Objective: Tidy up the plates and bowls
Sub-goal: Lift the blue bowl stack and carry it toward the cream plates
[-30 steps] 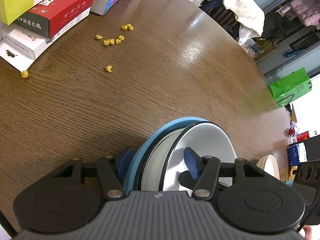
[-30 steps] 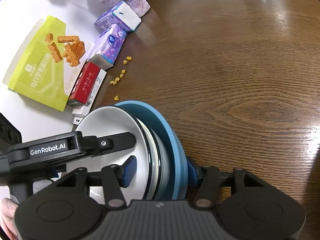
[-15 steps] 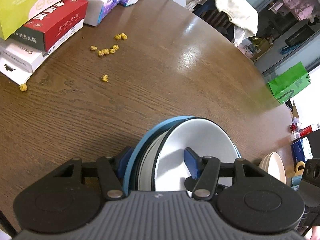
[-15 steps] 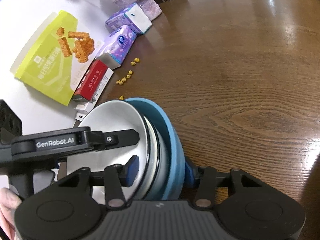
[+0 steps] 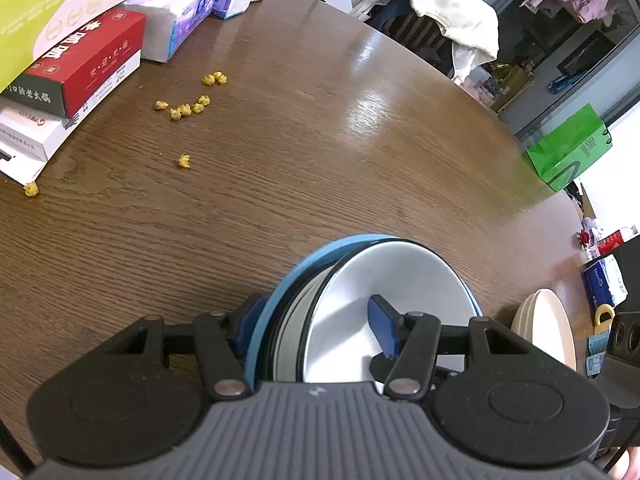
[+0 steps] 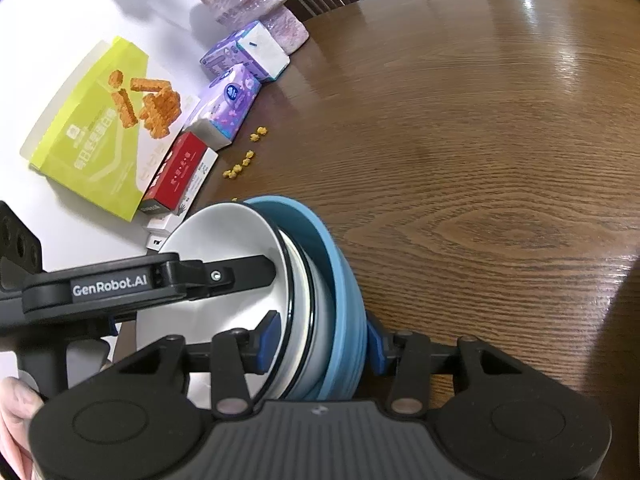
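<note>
Clamping the tilted dish stack (image 5: 384, 280), both grippers, left gripper (image 5: 312, 326) and right gripper (image 6: 320, 338), face bare table (image 6: 480, 160).

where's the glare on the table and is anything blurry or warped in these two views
Left wrist view: white glare streak on the table toward its far edge; fisheye curves that edge; plate stack sharp. Right wrist view: glare at the upper right, dark shadow at the right edge, yellow box stretched by distortion.

My left claw (image 5: 316, 326) clamps a stack of dishes held on edge: a blue plate (image 5: 276, 300) outermost, a white bowl (image 5: 360, 300) facing right. Beyond lies the brown wooden tabletop (image 5: 320, 140), with yellow crumbs (image 5: 184, 108) near boxes (image 5: 80, 76) at far left.
</note>
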